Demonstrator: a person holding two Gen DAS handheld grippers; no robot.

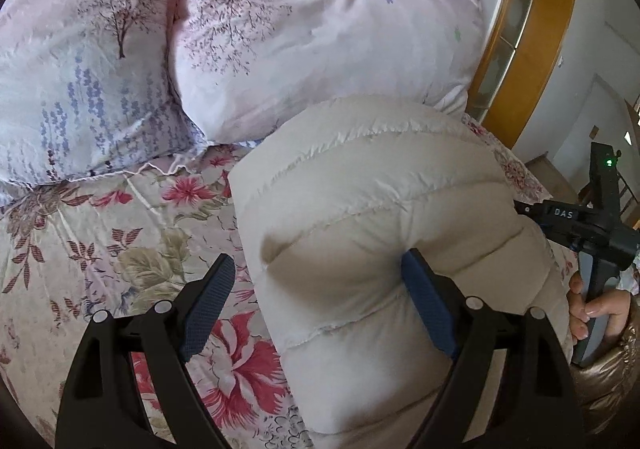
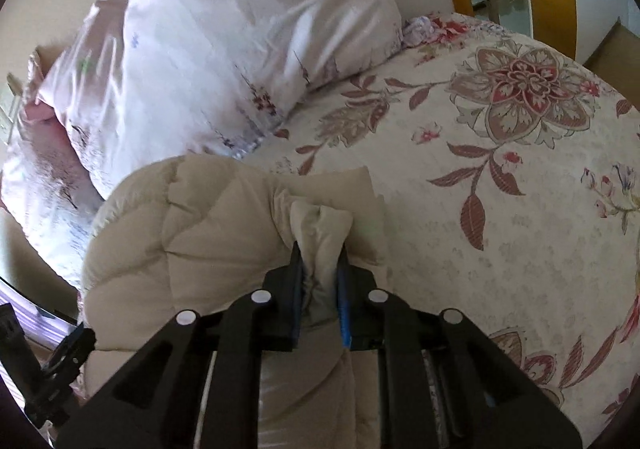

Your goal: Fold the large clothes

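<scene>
Puffy beige jacket (image 1: 384, 217) lies on bed (image 1: 120, 249) near pillows (image 1: 280, 29) — right gripper (image 2: 320, 269) pinches its edge; left gripper (image 1: 316, 285) spread wide, one finger pressing jacket's left side.

We saw the padded jacket (image 1: 384, 217) lying on the bed (image 1: 100, 249), with two pillows (image 1: 304, 33) side by side behind it. The right hand-held gripper (image 2: 320, 261) sat at its right edge, the left hand-held gripper (image 1: 316, 281) straddling its left edge.

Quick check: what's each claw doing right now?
Left claw: open, one finger pressing into the beige puffer jacket.
Right claw: shut on a pinch of the jacket.
</scene>
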